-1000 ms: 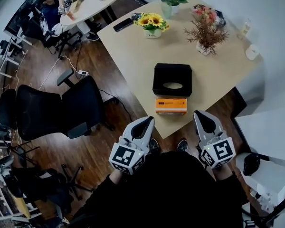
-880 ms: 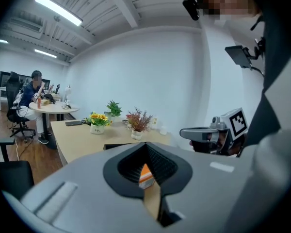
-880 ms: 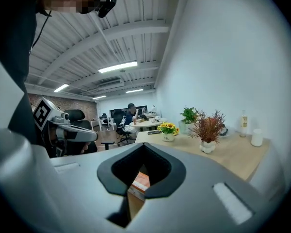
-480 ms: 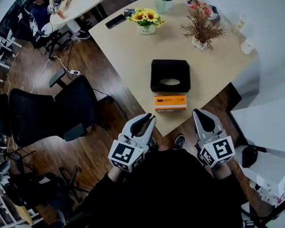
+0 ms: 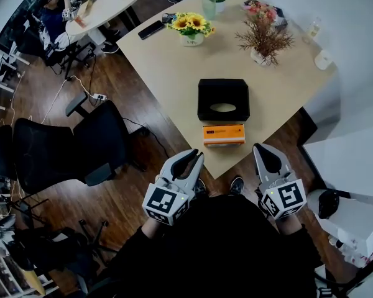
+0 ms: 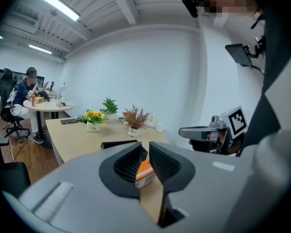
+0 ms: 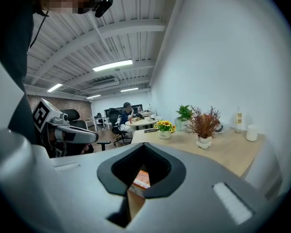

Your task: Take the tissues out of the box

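i hold both empty short of the desk's (image 5: pixel 174 61) near edge, left claw (image 5: pixel 193 159) parted a crack, right claw (image 5: pixel 262 149) closed tip to tip; the black tissue box (image 5: pixel 224 92) sits beyond, tissue seemingly inside, so next i'd reach its slot (image 5: pixel 223 108) with a wider-open claw.

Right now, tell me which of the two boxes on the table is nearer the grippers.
The orange box: it sits at the near edge of the table; the black box with the oval slot lies behind it.
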Motion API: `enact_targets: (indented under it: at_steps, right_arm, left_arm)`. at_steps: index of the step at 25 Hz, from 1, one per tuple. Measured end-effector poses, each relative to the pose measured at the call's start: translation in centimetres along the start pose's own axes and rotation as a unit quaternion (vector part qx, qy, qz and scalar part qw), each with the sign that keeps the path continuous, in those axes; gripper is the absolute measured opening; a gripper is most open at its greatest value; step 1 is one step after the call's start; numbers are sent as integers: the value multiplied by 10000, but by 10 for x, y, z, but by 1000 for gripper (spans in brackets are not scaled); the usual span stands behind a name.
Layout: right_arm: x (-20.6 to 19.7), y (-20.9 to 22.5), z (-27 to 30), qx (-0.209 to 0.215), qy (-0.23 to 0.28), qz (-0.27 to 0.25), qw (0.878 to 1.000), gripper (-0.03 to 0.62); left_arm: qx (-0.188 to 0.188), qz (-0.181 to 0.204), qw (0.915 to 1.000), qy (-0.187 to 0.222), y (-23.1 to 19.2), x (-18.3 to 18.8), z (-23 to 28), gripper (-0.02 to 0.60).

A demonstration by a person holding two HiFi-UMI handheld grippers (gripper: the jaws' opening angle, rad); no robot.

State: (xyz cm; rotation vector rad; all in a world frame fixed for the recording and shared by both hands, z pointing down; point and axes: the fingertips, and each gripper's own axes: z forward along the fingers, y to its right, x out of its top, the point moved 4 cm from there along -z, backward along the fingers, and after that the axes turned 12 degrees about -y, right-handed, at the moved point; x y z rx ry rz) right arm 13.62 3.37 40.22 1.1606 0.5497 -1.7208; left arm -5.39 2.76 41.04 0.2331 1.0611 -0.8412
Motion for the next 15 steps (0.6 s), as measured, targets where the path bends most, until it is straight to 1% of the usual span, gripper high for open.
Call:
enact_targets:
  at_steps: [15]
  right_arm:
    - [-3,-1,-4,39,-27,-78,10000,0]
  left_arm:
    - [6,-33,10000,-36,7,-4,1,29]
